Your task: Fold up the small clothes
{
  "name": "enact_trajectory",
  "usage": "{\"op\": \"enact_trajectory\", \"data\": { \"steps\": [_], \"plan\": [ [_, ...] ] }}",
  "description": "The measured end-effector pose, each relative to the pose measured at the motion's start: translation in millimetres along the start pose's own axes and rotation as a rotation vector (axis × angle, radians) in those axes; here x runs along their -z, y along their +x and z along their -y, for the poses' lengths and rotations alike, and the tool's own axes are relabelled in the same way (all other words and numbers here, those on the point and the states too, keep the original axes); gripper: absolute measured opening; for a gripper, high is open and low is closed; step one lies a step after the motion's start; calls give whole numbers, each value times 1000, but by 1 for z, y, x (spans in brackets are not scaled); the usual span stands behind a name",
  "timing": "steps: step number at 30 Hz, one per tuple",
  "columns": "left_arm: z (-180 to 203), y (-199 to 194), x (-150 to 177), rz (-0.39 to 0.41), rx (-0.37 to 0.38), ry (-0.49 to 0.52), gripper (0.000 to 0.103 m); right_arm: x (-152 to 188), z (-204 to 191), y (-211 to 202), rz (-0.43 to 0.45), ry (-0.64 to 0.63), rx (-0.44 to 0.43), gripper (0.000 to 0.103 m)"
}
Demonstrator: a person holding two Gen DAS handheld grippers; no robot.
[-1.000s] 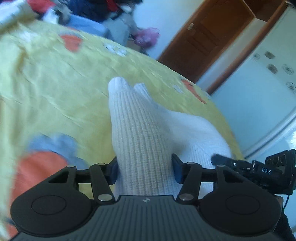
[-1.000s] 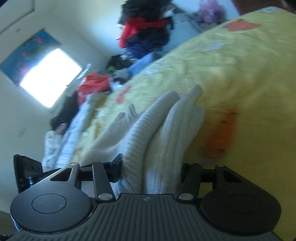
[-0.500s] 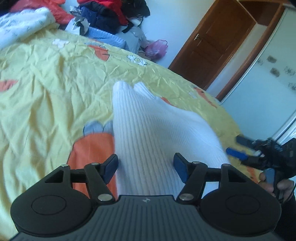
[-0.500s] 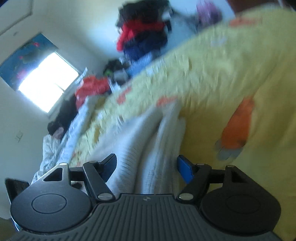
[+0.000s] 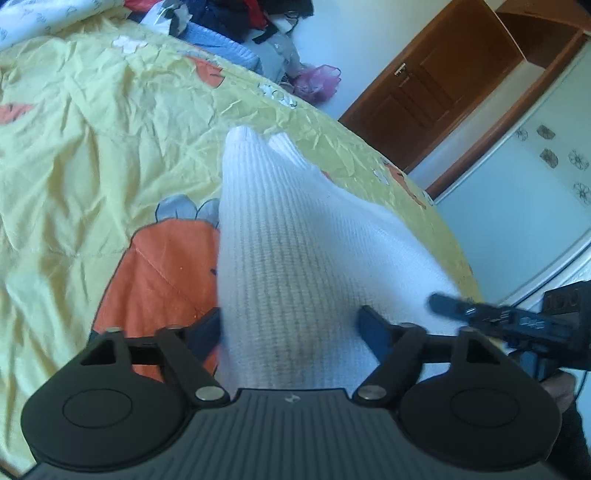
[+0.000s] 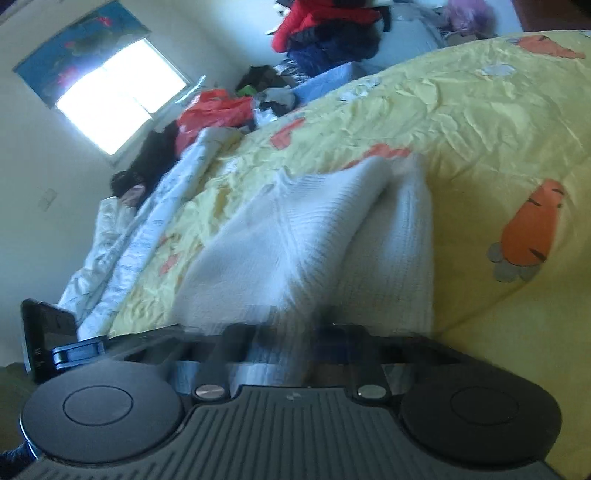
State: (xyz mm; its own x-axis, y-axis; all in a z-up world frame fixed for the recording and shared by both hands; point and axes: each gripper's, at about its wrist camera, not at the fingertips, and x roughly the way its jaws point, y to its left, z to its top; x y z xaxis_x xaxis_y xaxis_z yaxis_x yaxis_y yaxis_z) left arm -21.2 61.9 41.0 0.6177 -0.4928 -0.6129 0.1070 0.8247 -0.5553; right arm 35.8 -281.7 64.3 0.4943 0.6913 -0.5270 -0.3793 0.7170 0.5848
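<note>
A white ribbed knit garment point(image 5: 280, 266) lies folded on the yellow bedspread point(image 5: 92, 147). My left gripper point(image 5: 291, 328) is open, its fingers point(image 5: 373, 326) standing either side of the garment's near end. In the right wrist view the same garment point(image 6: 303, 236) runs away from my right gripper point(image 6: 288, 339), whose fingers are blurred by motion and close together over the knit edge. The right gripper also shows at the right edge of the left wrist view point(image 5: 498, 317).
The bedspread has orange carrot prints point(image 6: 532, 229). A white quilt point(image 6: 147, 221) lies along the bed's far side. Piles of clothes point(image 6: 325, 26) sit beyond the bed. A brown door point(image 5: 424, 81) and a window point(image 6: 118, 92) are on the walls.
The left gripper stays open around the garment and has lowered a little. The right gripper was open half a second ago; its fingers have swung inward and blur over the knit edge.
</note>
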Motion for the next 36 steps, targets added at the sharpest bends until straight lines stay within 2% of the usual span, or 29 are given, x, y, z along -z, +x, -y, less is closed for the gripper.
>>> {"op": "enact_trajectory", "data": {
  "steps": [3,5,6,8,9,11,13,15,17,20,22,24,25,26,27,29,30,33,34,36],
  "plan": [
    [5,2,3,-21,-10,66,71,-1,-9,-18,32,-84,41,17],
    [2,13,7,-34,-18,76,74,6,17,3,-55,-45,105,17],
    [-2,17,9,-35,-10,56,77,13,26,6,-47,-19,87,18],
    [-6,15,9,-37,-4,13,77,18,33,-2,-5,41,62,27],
    [-5,9,9,-27,-8,17,77,18,33,-6,12,66,48,29],
    [1,-8,7,5,-31,54,74,19,31,-13,30,92,47,42],
    [10,-27,4,67,-64,102,74,16,24,-25,79,97,88,49],
    [25,-40,-3,148,-88,161,74,7,9,-37,173,70,111,52],
    [43,-36,-9,201,-128,237,74,-6,-6,-37,247,42,101,62],
    [75,-8,-12,201,-165,376,74,-28,-20,-6,250,16,48,74],
    [85,18,-9,160,-165,428,74,-37,-20,26,195,7,47,72],
    [85,42,-3,121,-215,460,75,-38,-7,61,112,18,107,71],
    [85,50,3,127,-259,497,75,-36,-2,74,78,8,149,59],
    [86,54,10,150,-282,536,76,-29,4,81,101,-57,181,37],
    [86,54,15,166,-286,551,76,-25,10,81,124,-74,202,26],
    [86,53,18,166,-294,554,76,-26,31,73,135,61,121,22],
    [87,53,17,162,-292,548,76,-28,34,72,125,88,106,21],
    [87,51,17,160,-288,548,76,-36,20,67,93,50,156,21],
    [88,53,16,160,-289,546,76,-40,15,65,92,58,174,24],
    [87,54,14,160,-288,543,76,-50,1,55,145,61,168,37]
  ]
}}
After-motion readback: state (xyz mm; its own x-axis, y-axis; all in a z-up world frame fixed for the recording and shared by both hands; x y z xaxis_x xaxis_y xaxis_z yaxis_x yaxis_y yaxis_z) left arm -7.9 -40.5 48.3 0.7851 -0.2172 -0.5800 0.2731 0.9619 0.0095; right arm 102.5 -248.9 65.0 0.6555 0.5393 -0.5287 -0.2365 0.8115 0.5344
